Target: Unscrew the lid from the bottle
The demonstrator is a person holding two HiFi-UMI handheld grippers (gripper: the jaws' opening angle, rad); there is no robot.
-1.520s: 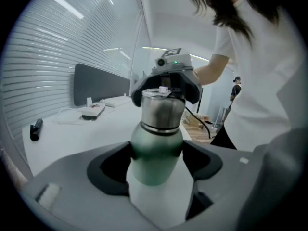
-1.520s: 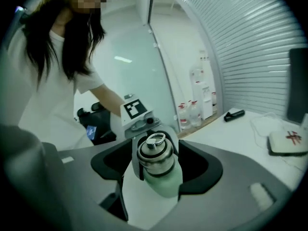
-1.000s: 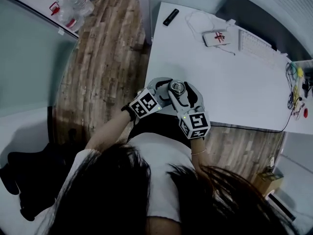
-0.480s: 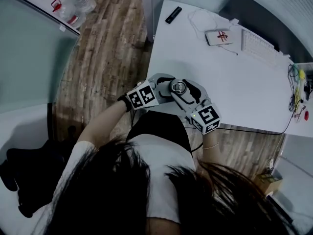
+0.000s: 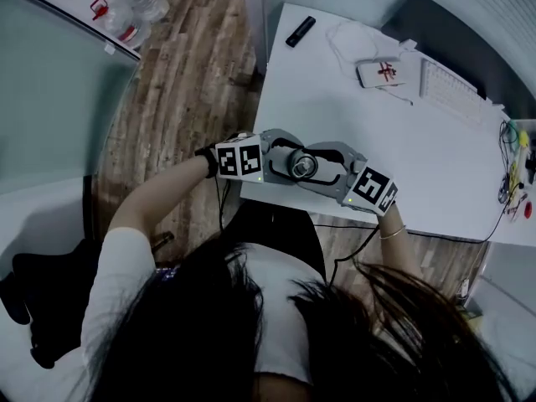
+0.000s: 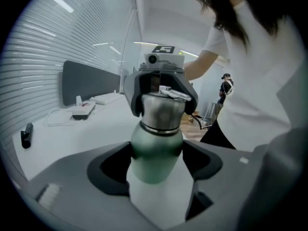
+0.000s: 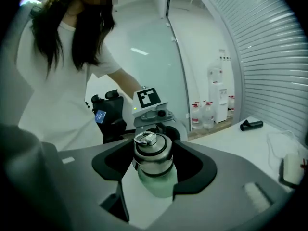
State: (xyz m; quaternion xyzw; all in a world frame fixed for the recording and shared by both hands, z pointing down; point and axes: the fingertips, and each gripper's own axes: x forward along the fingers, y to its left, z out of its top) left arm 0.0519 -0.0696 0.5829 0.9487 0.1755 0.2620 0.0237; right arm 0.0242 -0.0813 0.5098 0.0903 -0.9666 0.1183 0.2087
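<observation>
A green bottle (image 5: 295, 167) with a steel lid (image 5: 303, 164) is held over the table's near edge, between both grippers. My left gripper (image 5: 292, 161) comes in from the left and is shut on the green body (image 6: 155, 154). My right gripper (image 5: 312, 167) comes from the right, and its jaws have just been closing with the lid (image 7: 152, 154) between them. They now press on both sides of the lid. The lid's ring handle (image 7: 145, 138) lies flat on top. In the left gripper view the right gripper (image 6: 161, 88) wraps the lid (image 6: 162, 112).
The white table (image 5: 402, 141) carries a black bar-shaped object (image 5: 299, 31), a white box with red print (image 5: 383, 72), a keyboard (image 5: 452, 90) and cables (image 5: 509, 162) at its right end. Water bottles (image 5: 134, 7) stand on the wooden floor at far left.
Both grippers have swung round the bottle. The right one's cube has gone right and up, the left one's up, so they now face each other. The bottle stays between them.
</observation>
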